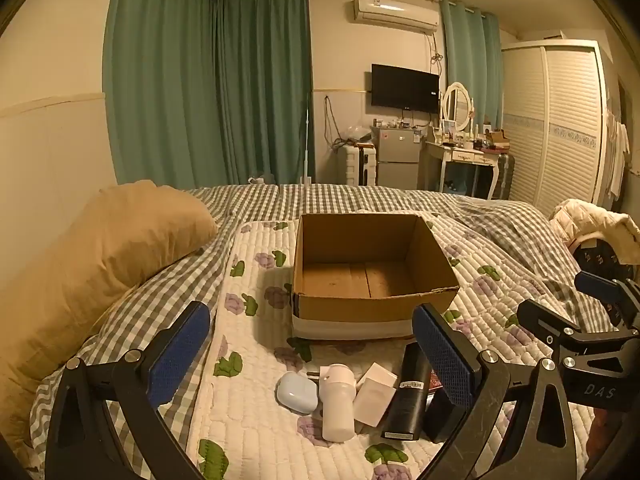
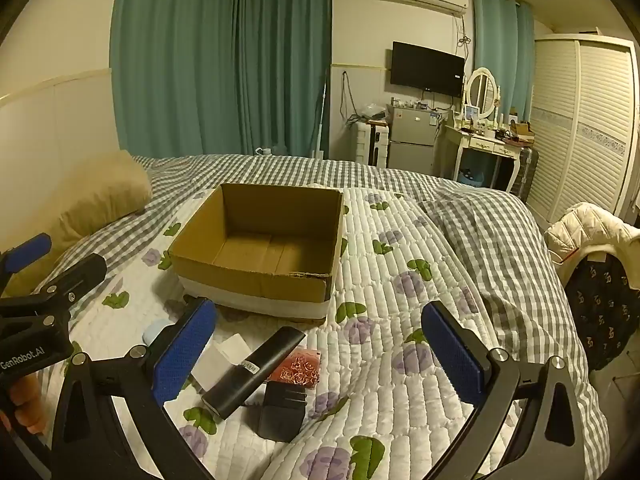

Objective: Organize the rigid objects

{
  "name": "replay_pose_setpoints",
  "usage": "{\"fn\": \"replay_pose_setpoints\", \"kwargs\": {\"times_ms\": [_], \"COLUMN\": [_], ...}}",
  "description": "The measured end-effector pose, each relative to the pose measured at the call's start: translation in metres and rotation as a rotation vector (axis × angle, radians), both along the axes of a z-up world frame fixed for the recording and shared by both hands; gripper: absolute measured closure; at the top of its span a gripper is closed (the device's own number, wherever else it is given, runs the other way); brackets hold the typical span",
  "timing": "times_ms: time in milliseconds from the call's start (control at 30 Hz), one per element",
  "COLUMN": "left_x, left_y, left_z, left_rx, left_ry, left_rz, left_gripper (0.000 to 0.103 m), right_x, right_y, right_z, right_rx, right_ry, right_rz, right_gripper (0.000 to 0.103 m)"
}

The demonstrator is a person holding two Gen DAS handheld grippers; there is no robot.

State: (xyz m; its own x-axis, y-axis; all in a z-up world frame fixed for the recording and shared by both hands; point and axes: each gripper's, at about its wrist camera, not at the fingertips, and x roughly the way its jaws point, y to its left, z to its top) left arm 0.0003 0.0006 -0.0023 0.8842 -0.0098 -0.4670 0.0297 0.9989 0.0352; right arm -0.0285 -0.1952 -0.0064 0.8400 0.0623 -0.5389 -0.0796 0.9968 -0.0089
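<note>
Both claws wide open, empty; left claw (image 2: 52, 264) marked "GenRobot.AI", right claw (image 1: 560, 300) "DAS"

Left claw (image 1: 312, 360) black with blue textured pads, silver screws, right claw (image 2: 320, 356) alike, white "GenRobot.AI" lettering

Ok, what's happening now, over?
Left tool and right tool open, holding nothing. Brown cardboard box empty. Small objects lie loose on the quilt before it. Nothing blocking.
</note>
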Motion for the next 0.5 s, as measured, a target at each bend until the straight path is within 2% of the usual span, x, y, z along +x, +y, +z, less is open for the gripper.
{"fn": "replay_pose_setpoints", "kwargs": {"times_ms": [67,100,500], "left_x": [-0.001,-0.001,-0.001], "left_y": [0.0,0.0,0.002], "left_z": [0.0,0.0,0.002], "left_rx": [0.001,0.001,-0.008], "left_ry": [-0.001,-0.001,-0.003], "left_rz": [0.001,0.001,0.012], "left_gripper": [0.0,0.0,0.0], "right_x": [-0.001,0.005,0.005], "right_y": [-0.002,-0.005,-0.004], "right_z": [0.003,0.014,0.013], "right_rx": [0.0,0.003,0.0], "right_ry": [0.001,0.017,0.018], "right_rz": [0.004,0.008,0.007], "right_gripper": [0.0,0.0,0.0]}}
